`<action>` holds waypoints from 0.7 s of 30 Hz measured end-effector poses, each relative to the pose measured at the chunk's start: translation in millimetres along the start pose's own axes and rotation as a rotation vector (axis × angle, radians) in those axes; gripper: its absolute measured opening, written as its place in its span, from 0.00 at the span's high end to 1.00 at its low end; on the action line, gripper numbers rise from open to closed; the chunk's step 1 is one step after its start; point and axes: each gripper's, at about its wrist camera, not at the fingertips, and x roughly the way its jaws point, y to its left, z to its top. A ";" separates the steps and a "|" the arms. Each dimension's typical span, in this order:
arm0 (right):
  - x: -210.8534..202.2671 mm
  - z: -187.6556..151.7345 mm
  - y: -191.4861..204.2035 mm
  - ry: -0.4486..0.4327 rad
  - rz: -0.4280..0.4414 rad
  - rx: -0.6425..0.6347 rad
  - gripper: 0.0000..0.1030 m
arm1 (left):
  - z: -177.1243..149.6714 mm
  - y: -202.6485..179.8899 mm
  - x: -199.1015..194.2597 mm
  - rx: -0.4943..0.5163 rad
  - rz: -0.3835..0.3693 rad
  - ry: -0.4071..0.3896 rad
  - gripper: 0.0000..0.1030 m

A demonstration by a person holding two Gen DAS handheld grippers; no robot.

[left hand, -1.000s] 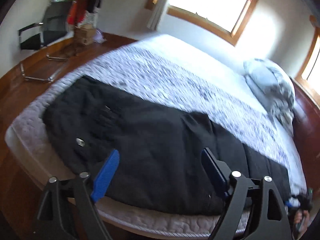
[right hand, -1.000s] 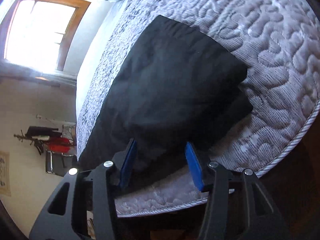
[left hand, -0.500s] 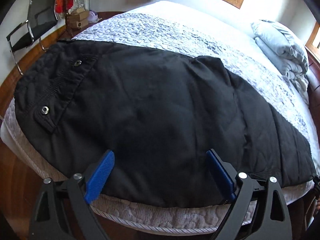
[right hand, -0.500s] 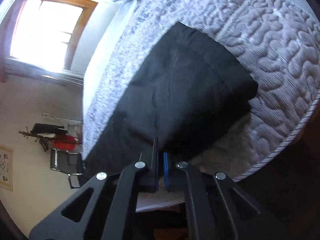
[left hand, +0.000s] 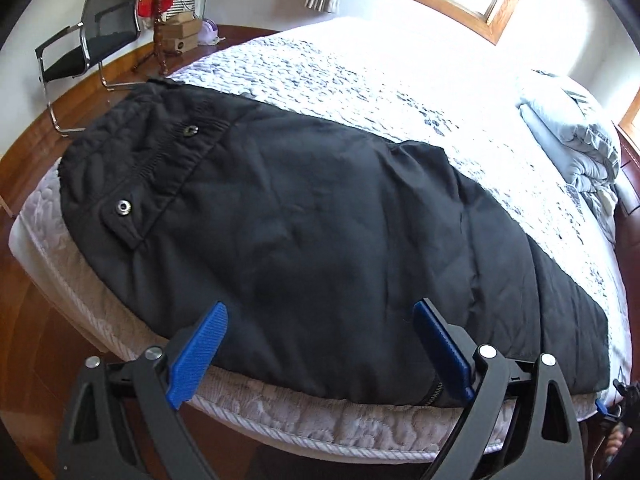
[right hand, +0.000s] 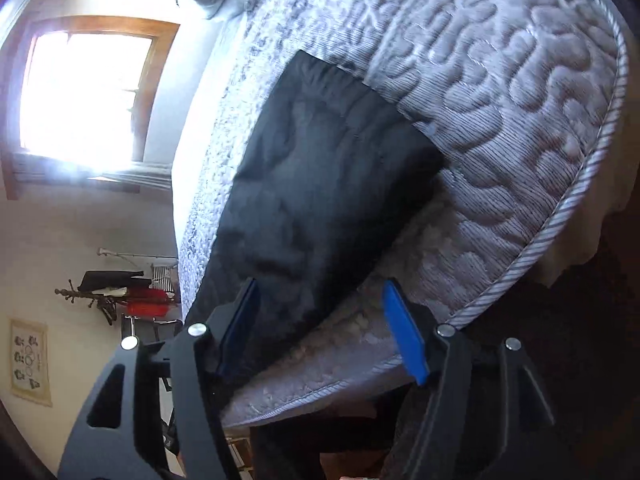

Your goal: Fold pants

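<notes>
Lying along the quilted grey mattress (left hand: 320,420) edge, the black padded pants (left hand: 320,208) sit before the wide-open, empty left gripper (left hand: 320,356); the right gripper (right hand: 320,332) gapes empty at their hem.

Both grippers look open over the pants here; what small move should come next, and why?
Probably close the right gripper on the pants edge. Its fingers straddle the fabric near the mattress edge, while the left gripper hangs open, holding nothing.

quilted grey-white mattress (left hand: 360,76), folded grey bedding (left hand: 576,148) at far end, black chrome chair (left hand: 84,48) on wood floor (left hand: 36,128), cardboard boxes (left hand: 180,36), wood-framed window (right hand: 84,96), coat rack (right hand: 104,296), wall picture (right hand: 30,360)
</notes>
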 end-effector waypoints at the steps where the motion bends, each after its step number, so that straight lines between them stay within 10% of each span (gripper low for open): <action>1: 5.6 0.9 -1.6 -0.003 0.002 0.003 0.38 | -1.2 2.1 1.4 0.002 0.013 0.007 0.08; 8: 30.3 18.9 -8.1 -0.024 0.066 0.057 0.42 | -0.8 26.7 9.9 -0.023 0.062 0.032 0.08; 13: 37.2 31.9 -6.7 -0.033 0.133 0.082 0.85 | 0.2 35.2 17.9 -0.015 0.084 0.040 0.08; 21: 0.0 62.0 19.8 -0.092 0.111 -0.016 0.90 | 0.7 6.1 33.1 -0.017 0.072 0.043 0.04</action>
